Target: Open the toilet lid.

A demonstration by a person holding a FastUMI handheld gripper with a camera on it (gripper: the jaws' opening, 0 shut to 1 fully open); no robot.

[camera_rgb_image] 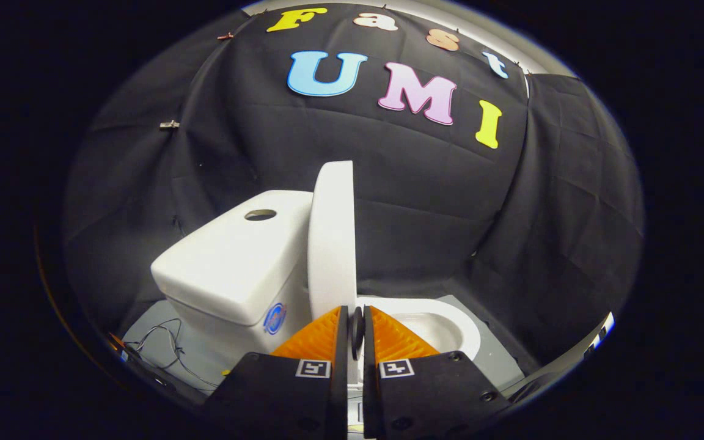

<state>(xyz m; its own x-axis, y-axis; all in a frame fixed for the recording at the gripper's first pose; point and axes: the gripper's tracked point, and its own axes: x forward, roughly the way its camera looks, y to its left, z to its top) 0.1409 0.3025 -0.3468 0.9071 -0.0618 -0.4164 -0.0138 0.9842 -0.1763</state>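
White and smooth, the toilet lid (332, 238) stands almost straight up, seen from its thin edge. It rises just ahead of the gripper (355, 333) and a little toward the tank. Its long side runs up and down, and its flat back is very near the tank (236, 256), maybe touching; the gap is too thin to tell. The lid looks hard and shiny, like plastic, with a round top.

The gripper's fingers are pulled almost together with just a thin slit between them. A small dark round thing sits in that slit, and what it is cannot be told. The fingers do not squeeze the lid. The lid's bottom end comes down right at the fingertips.

Beside the lid, away from the tank, the bowl (431, 324) lies open, white and round with a curved rim. The tank is a big white box with soft corners, a round hole on top and a small blue sticker (274, 318) low on its side. Thin wires (168, 342) lie on the grey floor (144, 333) near the tank. Black cloth (437, 208) hangs behind everything.

The lid looks already lifted, so the job seems nearly done.
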